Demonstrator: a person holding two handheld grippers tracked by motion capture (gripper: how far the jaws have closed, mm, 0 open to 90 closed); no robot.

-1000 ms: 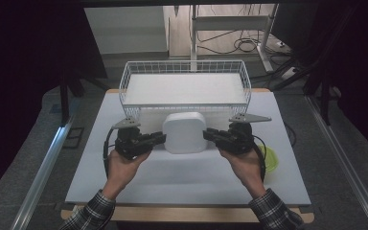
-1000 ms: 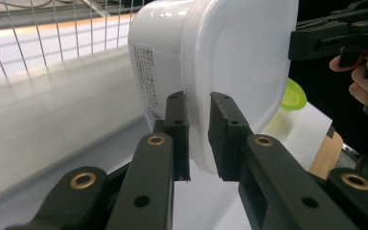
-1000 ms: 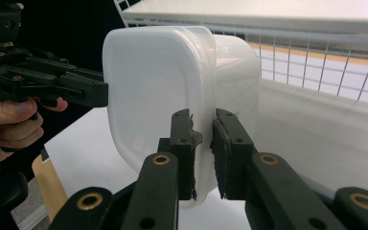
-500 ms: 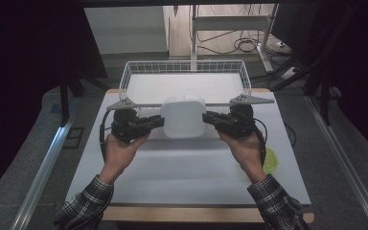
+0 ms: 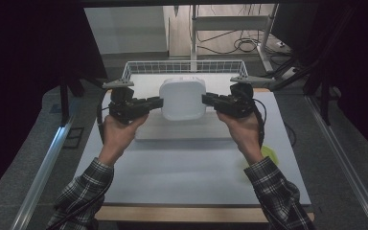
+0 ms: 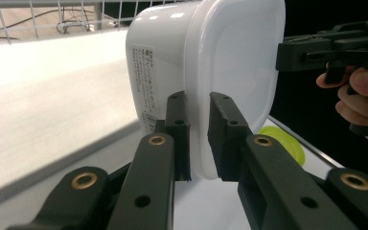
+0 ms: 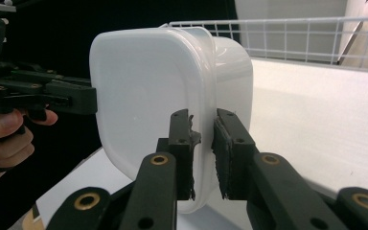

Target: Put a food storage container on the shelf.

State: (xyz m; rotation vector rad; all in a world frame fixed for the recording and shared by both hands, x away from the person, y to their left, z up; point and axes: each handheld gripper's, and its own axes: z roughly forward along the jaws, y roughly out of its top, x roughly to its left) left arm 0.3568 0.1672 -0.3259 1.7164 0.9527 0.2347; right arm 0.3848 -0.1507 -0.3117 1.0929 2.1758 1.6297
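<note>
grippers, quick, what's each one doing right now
left gripper: closed on the rim of the white container, holding it up.
right gripper: closed on the opposite rim of it.

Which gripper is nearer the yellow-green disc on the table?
Right. The right gripper, shut on the white container's right rim, is above and just behind the yellow-green disc. The left gripper clamps the opposite rim, across the table.

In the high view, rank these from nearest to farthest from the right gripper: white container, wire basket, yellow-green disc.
1. white container: clamped at its edge by the right gripper, on that gripper's left.
2. wire basket: just behind, at the table's far edge.
3. yellow-green disc: on the table, toward the near side, beside the right forearm.
</note>
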